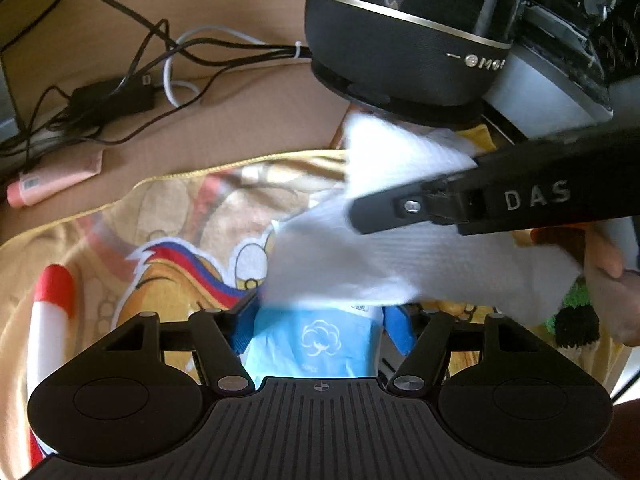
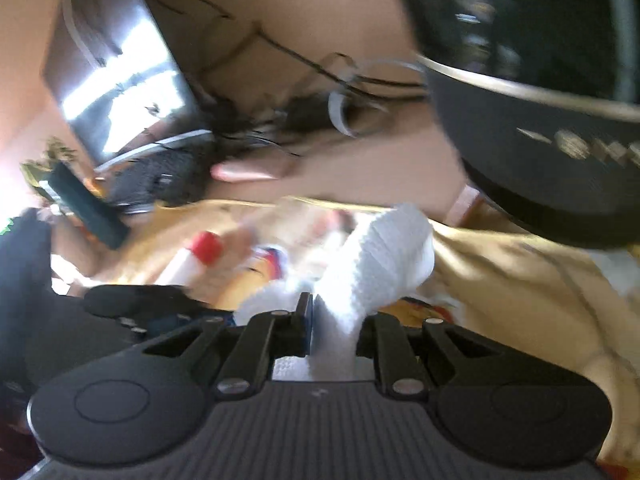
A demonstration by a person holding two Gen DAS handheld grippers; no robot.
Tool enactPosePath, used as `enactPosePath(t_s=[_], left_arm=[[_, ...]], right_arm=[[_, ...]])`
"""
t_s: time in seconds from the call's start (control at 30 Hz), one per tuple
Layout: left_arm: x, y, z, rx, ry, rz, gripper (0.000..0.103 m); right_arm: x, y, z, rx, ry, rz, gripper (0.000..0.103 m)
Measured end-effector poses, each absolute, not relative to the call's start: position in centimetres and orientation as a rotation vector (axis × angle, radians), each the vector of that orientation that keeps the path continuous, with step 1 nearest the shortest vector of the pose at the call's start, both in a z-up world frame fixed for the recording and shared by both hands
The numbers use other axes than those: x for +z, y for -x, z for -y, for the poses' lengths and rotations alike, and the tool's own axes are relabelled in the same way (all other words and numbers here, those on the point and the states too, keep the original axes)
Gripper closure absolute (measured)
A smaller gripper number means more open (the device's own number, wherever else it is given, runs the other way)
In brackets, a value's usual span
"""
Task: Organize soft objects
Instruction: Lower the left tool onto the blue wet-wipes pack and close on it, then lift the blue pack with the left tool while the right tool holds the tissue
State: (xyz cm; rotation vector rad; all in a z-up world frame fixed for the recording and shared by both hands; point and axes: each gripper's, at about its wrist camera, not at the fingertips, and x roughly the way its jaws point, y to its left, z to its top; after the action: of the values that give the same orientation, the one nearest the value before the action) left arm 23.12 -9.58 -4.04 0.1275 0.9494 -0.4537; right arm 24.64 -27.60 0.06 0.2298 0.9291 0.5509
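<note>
Looking down the left wrist camera first: the left gripper [image 1: 320, 320] is clamped on a light blue packet [image 1: 316, 348] printed with a white cotton flower, blue pads pressed to both its sides. Just ahead, the right gripper [image 1: 384, 208] cuts in from the right edge, black, lettered "DAS", with a white sock [image 1: 400, 252] draped across and under it, blurred. Everything sits over a yellow cartoon-print cloth [image 1: 168, 236] spread on the brown table [image 1: 256, 116]. A white tube with a red cap [image 1: 52, 312] lies on the cloth's left part. Off the cloth, near the table's left edge, a pink tube [image 1: 56, 180], and behind it a tangle of black and white cables [image 1: 132, 80]. A black rounded appliance [image 1: 404, 36] stands at the far right, touching the cloth's far edge.

Over to the right wrist camera, heavily blurred: the right gripper [image 2: 316, 320] pinches the white sock [image 2: 380, 264], jaws pressed together on its lower end, the rest standing up and forward over the yellow cloth [image 2: 500, 276]. The red-capped tube [image 2: 196, 256] shows left of it, the black appliance [image 2: 540, 100] at upper right.
</note>
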Motion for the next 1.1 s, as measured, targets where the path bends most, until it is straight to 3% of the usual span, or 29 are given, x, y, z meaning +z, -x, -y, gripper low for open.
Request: enactPosePath(t_s=[0.07, 0.13, 0.2, 0.4, 0.43, 0.5, 0.53, 0.83, 0.97, 1.1], left_arm=[[-4.2, -23.3, 9.4, -0.46, -0.101, -0.962, 0.028], [-4.3, -23.4, 8.6, -0.477, -0.021, -0.988, 0.015], [-4.6, -23.9, 7.7, -0.482, 0.085, -1.022, 0.01], [-5.6, -26.4, 7.0, -0.431, 0.204, -1.077, 0.012], [-5.6, -26.4, 7.5, -0.427, 0.164, -1.067, 0.015], [-4.9, -26.1, 8.2, -0.451, 0.058, -1.016, 0.037], [-4.6, -26.0, 8.6, -0.464, 0.004, -0.988, 0.039], [-1.5, -23.0, 12.7, -0.52, -0.596, -0.588, 0.039], [-3.3, -20.4, 14.3, -0.585, -0.714, -0.564, 0.037], [-3.6, -18.8, 14.7, -0.606, -0.679, -0.563, 0.028]], right_arm=[[-0.7, -24.4, 28.5, 0.512, -0.205, -0.947, 0.088], [-1.5, -24.1, 29.4, 0.48, -0.196, -0.969, 0.088], [-2.0, -23.6, 30.0, 0.485, -0.226, -0.982, 0.088], [-2.5, -22.8, 30.5, 0.473, -0.273, -0.984, 0.088], [-2.3, -22.6, 30.8, 0.462, -0.284, -0.975, 0.087], [-1.9, -22.3, 31.5, 0.442, -0.298, -0.956, 0.087], [-1.5, -22.1, 31.8, 0.437, -0.301, -0.942, 0.087], [1.1, -21.3, 31.8, 0.398, -0.248, -0.83, 0.092], [1.4, -21.2, 31.6, 0.359, -0.177, -0.812, 0.095], [2.3, -20.7, 32.5, 0.305, -0.168, -0.77, 0.097]])
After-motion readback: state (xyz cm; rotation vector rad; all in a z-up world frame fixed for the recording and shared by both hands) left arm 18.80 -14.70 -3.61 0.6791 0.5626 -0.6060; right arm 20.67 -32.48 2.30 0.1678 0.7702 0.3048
